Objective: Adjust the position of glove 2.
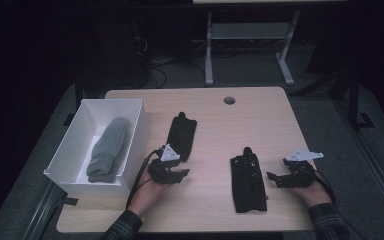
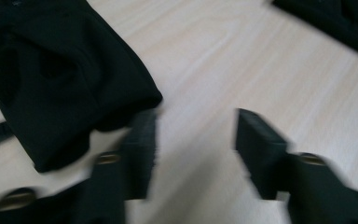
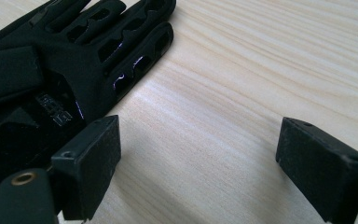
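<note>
Two black gloves lie flat on the wooden table (image 1: 260, 125). The plain one (image 1: 181, 135) is left of centre, and in the left gripper view this glove (image 2: 60, 88) lies just left of the jaws. My left gripper (image 1: 182, 174) (image 2: 196, 140) hovers at its near end, open, with bare wood between the jaws. The vented black glove (image 1: 248, 177) (image 3: 74, 60) lies right of centre. My right gripper (image 1: 272, 178) (image 3: 198, 154) sits just right of it, open and holding nothing.
A white box (image 1: 137, 135) at the table's left edge holds a grey mitten (image 1: 109, 149). A round cable hole (image 1: 229, 100) sits near the far edge. A metal desk frame (image 1: 250, 45) stands on the floor beyond the table.
</note>
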The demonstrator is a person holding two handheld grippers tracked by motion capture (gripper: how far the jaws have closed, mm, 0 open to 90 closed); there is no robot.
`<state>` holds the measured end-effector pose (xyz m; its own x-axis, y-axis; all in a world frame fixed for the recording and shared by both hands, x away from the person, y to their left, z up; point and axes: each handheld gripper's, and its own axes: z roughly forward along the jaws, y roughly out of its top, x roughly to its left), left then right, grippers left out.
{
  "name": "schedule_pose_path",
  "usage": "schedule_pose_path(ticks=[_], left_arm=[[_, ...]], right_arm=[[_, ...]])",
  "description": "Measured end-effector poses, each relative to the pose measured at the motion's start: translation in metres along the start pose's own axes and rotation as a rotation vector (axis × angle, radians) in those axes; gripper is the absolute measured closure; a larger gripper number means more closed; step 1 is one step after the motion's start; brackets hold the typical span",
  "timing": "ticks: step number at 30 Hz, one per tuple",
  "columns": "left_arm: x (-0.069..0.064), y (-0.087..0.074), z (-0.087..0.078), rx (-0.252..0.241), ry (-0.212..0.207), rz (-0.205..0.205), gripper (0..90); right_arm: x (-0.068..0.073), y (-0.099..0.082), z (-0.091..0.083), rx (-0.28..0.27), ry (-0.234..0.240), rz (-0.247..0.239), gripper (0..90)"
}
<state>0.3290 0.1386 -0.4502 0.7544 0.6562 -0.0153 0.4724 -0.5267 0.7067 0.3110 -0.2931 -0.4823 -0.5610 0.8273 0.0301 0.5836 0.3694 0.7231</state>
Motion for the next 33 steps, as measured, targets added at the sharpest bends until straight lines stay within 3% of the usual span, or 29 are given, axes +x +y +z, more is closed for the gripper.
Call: schedule_pose_path(ticks=[1,3,4,5,8,14,20,23,26,33], left_arm=[[0.003,0.005,0.002,0.006,-0.001,-0.014,69.3],[0.007,0.010,0.003,0.012,-0.002,-0.024,82.9],[0.009,0.014,0.005,0.014,0.002,-0.030,82.9],[0.012,0.019,0.006,0.015,0.013,-0.026,88.6],[0.022,0.031,0.011,0.016,0.024,-0.044,89.6],[0.047,0.052,0.026,-0.015,0.086,-0.086,89.6],[0.070,0.054,0.041,-0.005,0.134,-0.149,89.6],[0.074,0.048,0.045,0.039,0.158,-0.151,89.6],[0.074,0.045,0.047,0.052,0.169,-0.160,89.6],[0.071,0.041,0.049,0.079,0.157,-0.143,89.7]], right_arm=[[0.000,0.000,0.000,0.003,0.003,-0.003,13.0],[0.000,0.000,0.000,0.004,0.002,-0.004,13.0],[0.000,0.000,0.000,0.004,0.003,-0.004,12.9],[0.000,0.000,0.000,0.004,0.004,-0.005,12.9],[0.000,0.000,0.000,0.004,0.005,-0.006,12.8],[0.000,0.000,0.000,0.003,0.005,-0.006,12.8],[0.000,0.000,0.000,0.004,0.005,-0.005,12.8],[0.000,0.000,0.000,0.004,0.005,-0.005,12.8],[0.000,0.000,0.000,0.004,0.005,-0.006,12.8],[0.000,0.000,0.000,0.004,0.004,-0.005,12.8]])
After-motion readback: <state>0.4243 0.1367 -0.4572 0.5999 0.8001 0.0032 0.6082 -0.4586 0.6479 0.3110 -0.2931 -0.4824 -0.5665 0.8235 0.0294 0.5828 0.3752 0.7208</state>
